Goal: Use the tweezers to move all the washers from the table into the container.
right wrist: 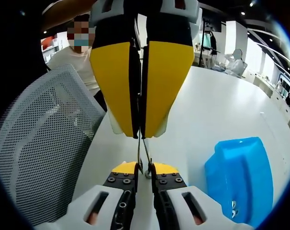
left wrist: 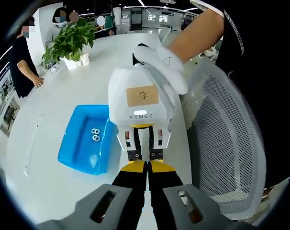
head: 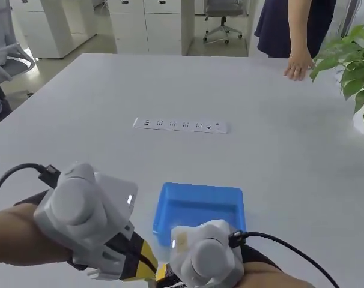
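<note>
— Fingers [right wrist: 115,86] of the left gripper [right wrist: 140,133]: yellow, clamped together on the tweezers [right wrist: 142,155]; in the right gripper view they come down from the top, seen head-on.

— And the right gripper [right wrist: 145,168]?

— Its jaws stand narrowly apart, with the two thin legs of the tweezers between them; I cannot tell whether they press on the legs; the two grippers meet tip to tip.

— Does the left gripper view agree?

— Yes; its own yellow tips are closed at the bottom of the view; the right gripper's white body faces them directly.

— Washers?

— Two washers [left wrist: 94,134] lie side by side on the floor of the blue container [left wrist: 74,155], near the wall on the grippers' side.

— Where is the container?

— On the white table [head: 170,84]; in the head view it sits just beyond the grippers, between them and a white power strip [head: 181,125].

— Surroundings?

— A person's hand [head: 298,70] rests on the far edge of the table; a leafy plant [head: 350,60] is at the right; a grey mesh chair [right wrist: 39,143] stands beside the table edge.
</note>
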